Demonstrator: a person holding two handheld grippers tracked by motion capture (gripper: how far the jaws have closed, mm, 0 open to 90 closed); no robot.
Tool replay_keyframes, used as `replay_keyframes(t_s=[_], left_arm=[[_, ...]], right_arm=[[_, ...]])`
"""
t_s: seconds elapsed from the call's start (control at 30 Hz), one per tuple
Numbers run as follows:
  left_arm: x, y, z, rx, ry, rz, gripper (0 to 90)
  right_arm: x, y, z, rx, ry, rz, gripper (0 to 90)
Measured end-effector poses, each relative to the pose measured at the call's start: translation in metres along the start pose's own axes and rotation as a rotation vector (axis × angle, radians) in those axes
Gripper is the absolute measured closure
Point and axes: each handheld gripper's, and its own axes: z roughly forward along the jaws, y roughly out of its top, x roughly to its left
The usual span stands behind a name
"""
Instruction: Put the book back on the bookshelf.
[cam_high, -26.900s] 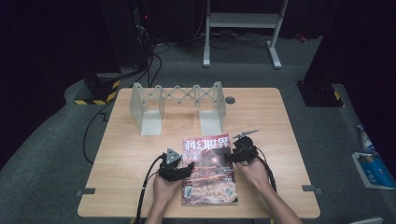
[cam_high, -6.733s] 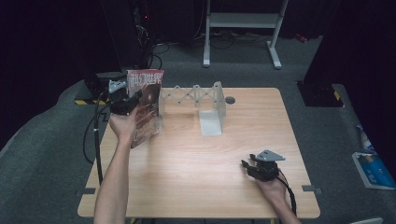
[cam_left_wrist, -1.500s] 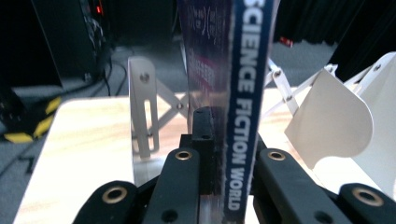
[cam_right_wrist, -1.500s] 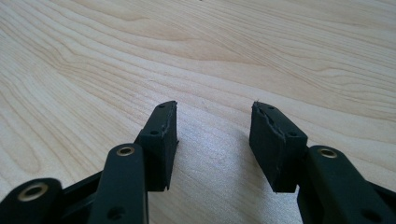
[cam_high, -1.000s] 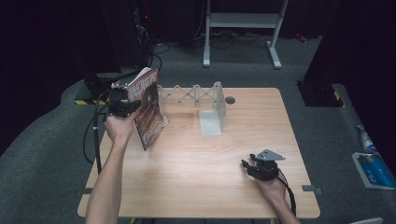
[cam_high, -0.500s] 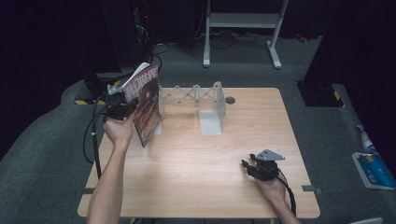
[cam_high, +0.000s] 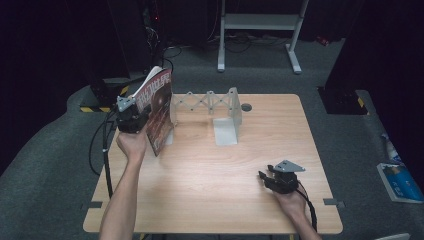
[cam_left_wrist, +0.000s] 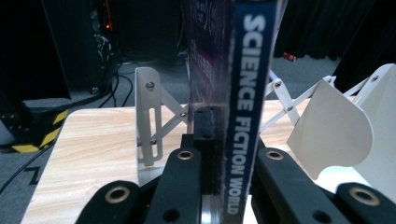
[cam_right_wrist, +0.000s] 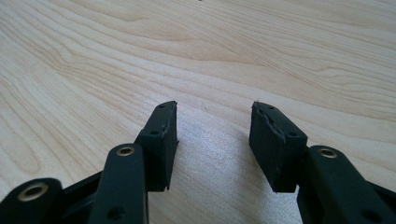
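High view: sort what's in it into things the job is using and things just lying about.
In use:
left gripper, clamped on the magazine
magazine
white expanding rack

Lying about:
right gripper, open on the table
blue booklet on the floor
black grommet

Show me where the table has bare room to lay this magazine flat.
The widest bare patch of the table is the middle and near-left, between the left claw holding the magazine and the open right claw. The far-right corner beyond the white expanding rack is also free. The far-left corner around the rack is crowded.
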Motion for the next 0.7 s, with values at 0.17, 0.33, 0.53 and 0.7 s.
replay_keyframes(t_s=[0.17, 0.33, 0.53, 0.7], left_arm=[[-0.0026, -0.003, 0.0039, 0.008, -0.007, 0.024, 83.6], [-0.0015, -0.0027, 0.0047, 0.036, -0.02, 0.023, 83.0], [0.0019, 0.0041, 0.0047, 0.127, -0.021, 0.033, 82.2], [0.0058, 0.006, 0.0042, 0.163, -0.017, 0.028, 81.7]], right_arm=[[0.0, 0.0, 0.0, 0.0, 0.0, 0.0, 51.5], [-0.0001, 0.0, 0.0001, 0.0, 0.0, 0.0, 51.5], [0.0, 0.0, 0.0001, 0.0, 0.0, 0.002, 51.5], [0.0, 0.0, 0.0, 0.001, 0.0, 0.003, 51.5]])
